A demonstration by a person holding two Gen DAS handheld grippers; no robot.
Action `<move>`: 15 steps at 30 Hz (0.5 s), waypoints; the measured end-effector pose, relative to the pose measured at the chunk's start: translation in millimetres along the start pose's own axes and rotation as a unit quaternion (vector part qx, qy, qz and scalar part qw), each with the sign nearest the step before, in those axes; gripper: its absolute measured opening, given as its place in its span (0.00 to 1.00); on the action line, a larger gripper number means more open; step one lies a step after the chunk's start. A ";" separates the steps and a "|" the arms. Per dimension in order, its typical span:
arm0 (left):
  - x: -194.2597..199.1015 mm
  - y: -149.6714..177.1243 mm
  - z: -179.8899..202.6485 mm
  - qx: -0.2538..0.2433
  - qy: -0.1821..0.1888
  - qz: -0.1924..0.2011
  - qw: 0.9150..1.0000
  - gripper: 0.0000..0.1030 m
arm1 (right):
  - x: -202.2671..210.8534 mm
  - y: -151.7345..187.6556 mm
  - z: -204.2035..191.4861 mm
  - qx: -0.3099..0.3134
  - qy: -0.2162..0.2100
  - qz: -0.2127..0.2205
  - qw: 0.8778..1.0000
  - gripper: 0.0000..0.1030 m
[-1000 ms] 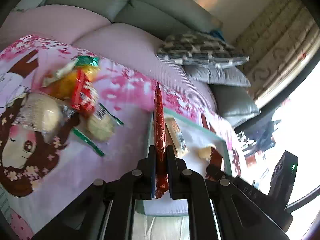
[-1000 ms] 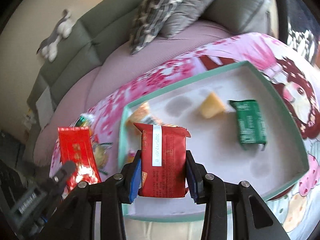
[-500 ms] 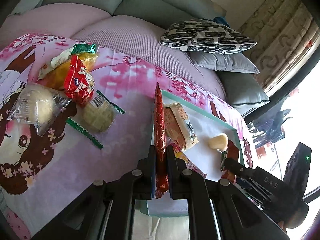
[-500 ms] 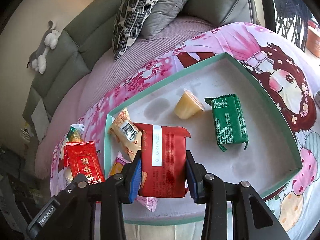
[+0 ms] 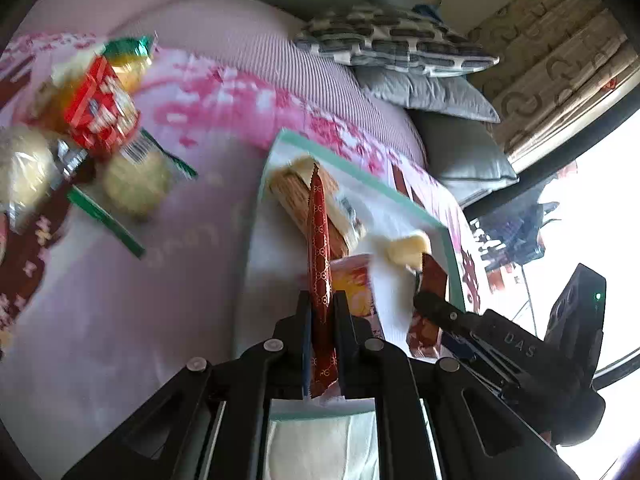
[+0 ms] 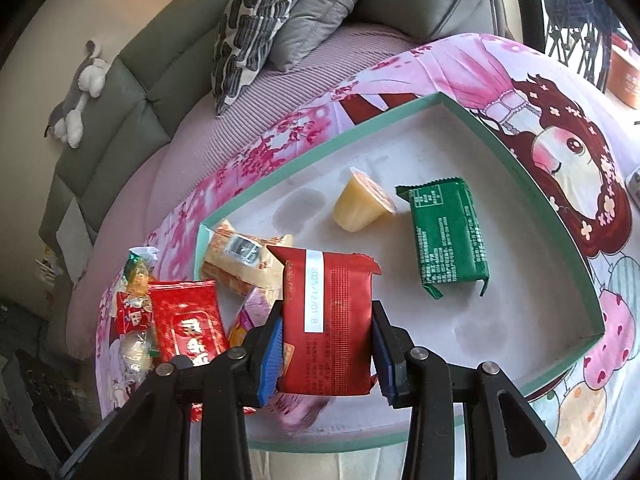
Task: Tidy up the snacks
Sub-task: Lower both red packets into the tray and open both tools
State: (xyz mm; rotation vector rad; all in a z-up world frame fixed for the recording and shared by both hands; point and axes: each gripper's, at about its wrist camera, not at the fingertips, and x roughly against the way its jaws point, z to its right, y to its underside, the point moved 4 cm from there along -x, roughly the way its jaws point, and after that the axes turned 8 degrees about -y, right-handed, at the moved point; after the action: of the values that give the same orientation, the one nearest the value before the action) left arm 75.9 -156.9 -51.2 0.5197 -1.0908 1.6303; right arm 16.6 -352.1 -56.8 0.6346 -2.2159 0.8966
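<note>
Compared with the frame half a second earlier, the left tongs (image 5: 322,300) have come lower and nearer the teal-rimmed box (image 6: 516,168), whose near corner now lies directly beneath their tips; the left view is also more blurred. The left jaws stand almost closed, pinching a thin red packet (image 5: 319,248) edge-on, its wrapper printed with a gold interlocking pattern. The right tongs (image 6: 326,340) show little change, their jaws at a narrow setting and clamped on a flat red packet (image 6: 326,320) over the box's near edge; its white strip reads "2025/12/01 B". Ahead of the right tongs, inside the box, lie a yellow jelly cup (image 6: 360,204) and a green packet (image 6: 448,236) with illegible white print. "DAS" is lettered on the right tongs' body, seen right of the left tongs.
</note>
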 end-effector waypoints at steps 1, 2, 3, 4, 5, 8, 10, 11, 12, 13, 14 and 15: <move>-3.5 2.4 1.4 0.000 0.002 -0.007 1.000 0.09 | -0.6 0.1 1.4 -0.001 0.003 -0.001 1.000 0.41; -7.4 4.9 3.1 0.000 0.005 -0.015 1.000 0.09 | -1.2 -0.3 2.6 -0.003 0.005 -0.002 1.000 0.41; -10.6 6.5 4.2 0.001 0.008 -0.022 1.000 0.09 | -1.6 -0.1 3.6 -0.004 0.006 -0.002 1.000 0.41; -13.8 8.4 5.3 0.003 0.010 -0.029 1.000 0.09 | -1.8 -0.1 4.8 -0.005 0.007 -0.003 1.000 0.41; -16.8 10.0 6.4 0.004 0.012 -0.034 0.999 0.09 | -2.3 -0.2 5.7 -0.006 0.009 -0.004 1.000 0.41; -19.8 12.3 7.7 0.003 0.012 -0.040 0.999 0.10 | -4.1 -0.8 7.2 -0.006 0.013 -0.005 1.000 0.41; -20.7 12.4 7.1 0.002 0.005 -0.041 0.999 0.10 | -5.6 -0.7 8.7 -0.006 0.017 -0.007 1.000 0.41; -21.1 11.8 5.4 0.004 0.001 -0.043 0.999 0.10 | -6.7 -0.7 9.5 -0.006 0.019 -0.008 1.000 0.41; -21.6 11.7 3.6 0.006 -0.004 -0.044 0.999 0.11 | -8.1 -0.6 10.5 -0.005 0.023 -0.010 1.000 0.41; -21.8 11.8 1.3 0.008 -0.008 -0.045 0.999 0.11 | -9.5 -0.1 11.6 -0.005 0.027 -0.012 1.000 0.41; -23.0 11.3 -1.7 0.014 -0.013 -0.048 0.999 0.12 | -11.9 0.7 13.1 -0.005 0.031 -0.016 0.999 0.41; -23.3 11.8 -4.6 0.018 -0.016 -0.051 0.998 0.13 | -13.7 1.1 14.5 -0.005 0.034 -0.019 0.999 0.41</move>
State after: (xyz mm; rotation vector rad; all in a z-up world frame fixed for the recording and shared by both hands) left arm 74.0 -165.4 -76.2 0.6176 -1.0444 1.5584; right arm 19.4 -359.5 -75.1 0.6309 -2.1396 0.8750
